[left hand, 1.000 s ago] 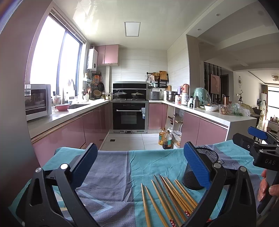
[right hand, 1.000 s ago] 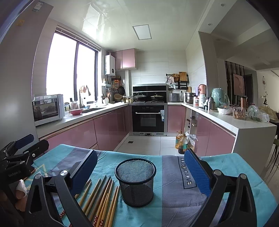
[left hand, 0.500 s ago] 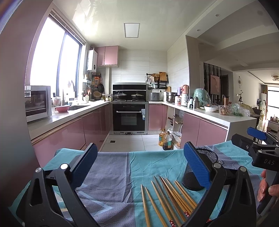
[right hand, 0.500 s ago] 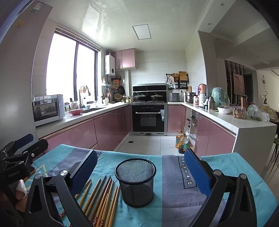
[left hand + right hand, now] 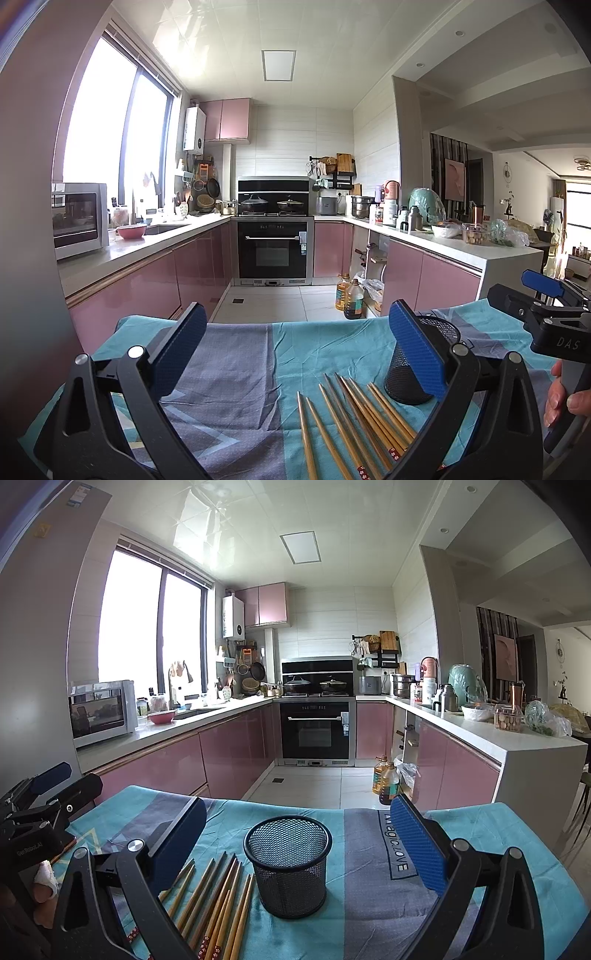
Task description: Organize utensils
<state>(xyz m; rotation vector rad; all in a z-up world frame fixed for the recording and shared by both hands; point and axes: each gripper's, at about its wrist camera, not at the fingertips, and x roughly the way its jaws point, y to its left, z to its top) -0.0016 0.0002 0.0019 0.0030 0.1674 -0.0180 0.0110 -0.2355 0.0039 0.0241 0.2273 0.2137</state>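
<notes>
While both tools hover above the table with nothing between their jaws, the left gripper (image 5: 295,354) stands wide apart over the cloth and the right gripper (image 5: 299,838) stands equally wide, framing the black mesh cup (image 5: 287,864). Against the views from a second ago almost nothing has shifted: the left view sits a touch lower, the right one matches, and no chopstick has moved. I judge that the sorting has not yet begun and the first pick is still ahead. Bamboo chopsticks (image 5: 354,417) lie flat in a loose fan on the teal and grey tablecloth (image 5: 236,369), tips pointing away, just beside the cup on its left. That cup stands upright and, as far as its open mouth shows, holds nothing. Beyond the table lies a kitchen with pink cabinets
</notes>
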